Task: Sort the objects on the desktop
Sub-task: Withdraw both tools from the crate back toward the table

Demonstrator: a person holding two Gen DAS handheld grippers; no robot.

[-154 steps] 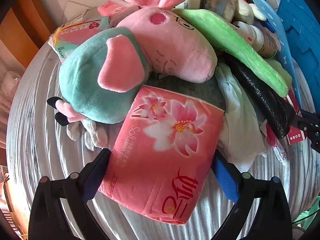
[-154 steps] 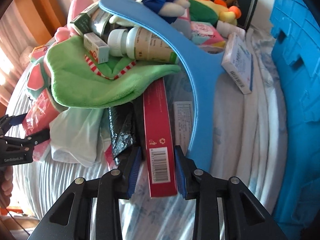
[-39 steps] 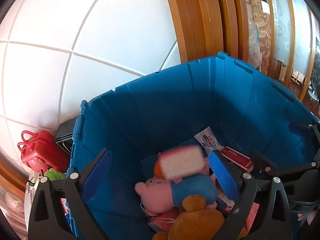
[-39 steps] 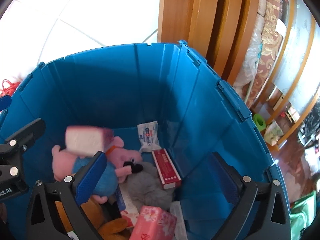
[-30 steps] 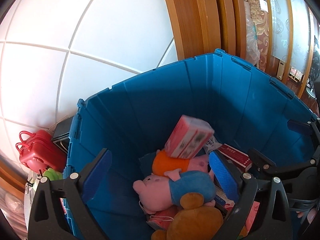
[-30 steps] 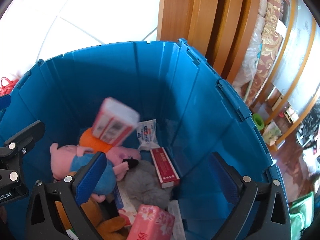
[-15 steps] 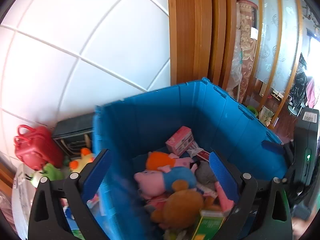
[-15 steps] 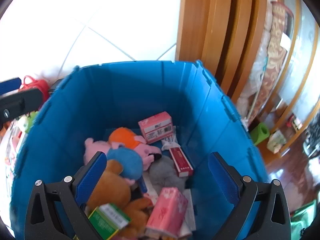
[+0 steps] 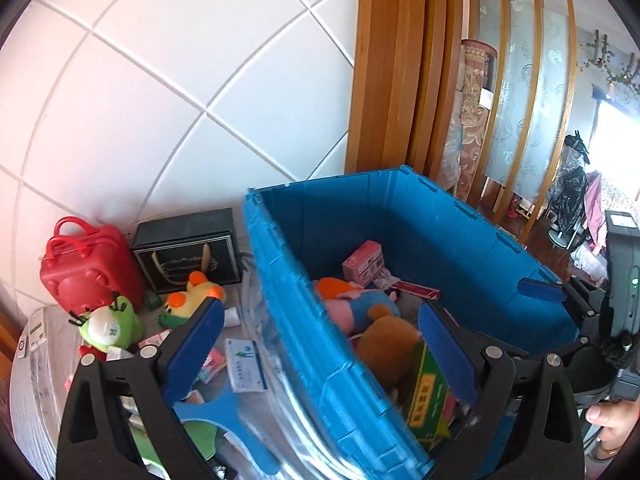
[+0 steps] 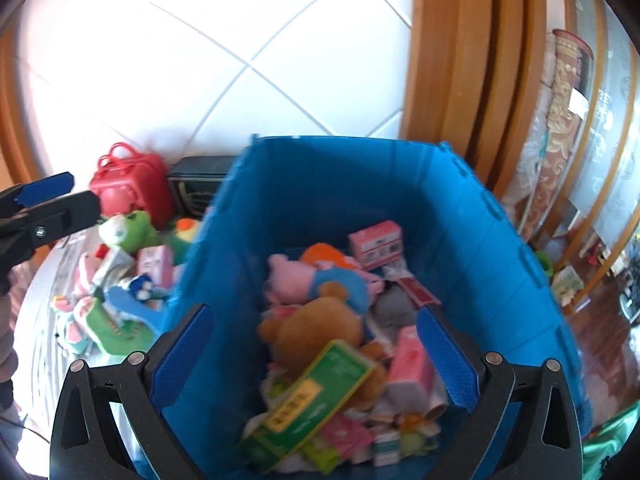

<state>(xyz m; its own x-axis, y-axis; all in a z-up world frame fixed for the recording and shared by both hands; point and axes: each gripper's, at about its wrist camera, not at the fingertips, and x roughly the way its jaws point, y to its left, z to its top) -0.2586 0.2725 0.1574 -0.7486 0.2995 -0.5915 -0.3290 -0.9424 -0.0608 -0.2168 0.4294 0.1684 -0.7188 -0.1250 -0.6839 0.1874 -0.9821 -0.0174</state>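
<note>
A blue plastic crate (image 9: 472,240) (image 10: 312,184) holds sorted things: a pink tissue pack (image 9: 363,261) (image 10: 376,245) at its far end, a red box (image 9: 414,290), plush pigs (image 10: 320,280), a brown bear (image 10: 320,330) and a green box (image 10: 316,396). My left gripper (image 9: 316,344) is open and empty, above the crate's left wall. My right gripper (image 10: 316,354) is open and empty above the crate's near end. The left gripper's finger (image 10: 44,200) shows at the right wrist view's left edge.
Left of the crate, the table (image 9: 32,396) carries a red toy suitcase (image 9: 86,264), a black gift bag (image 9: 188,248), green plush toys (image 9: 108,326), a white-blue box (image 9: 244,364) and a blue flat hanger-like piece (image 9: 224,412). A tiled wall and wooden frame stand behind.
The pink tissue pack dropped into the crate and settled at its far end. Both open grippers pulled back and up from the crate; the left one swung left, so the table pile shows.
</note>
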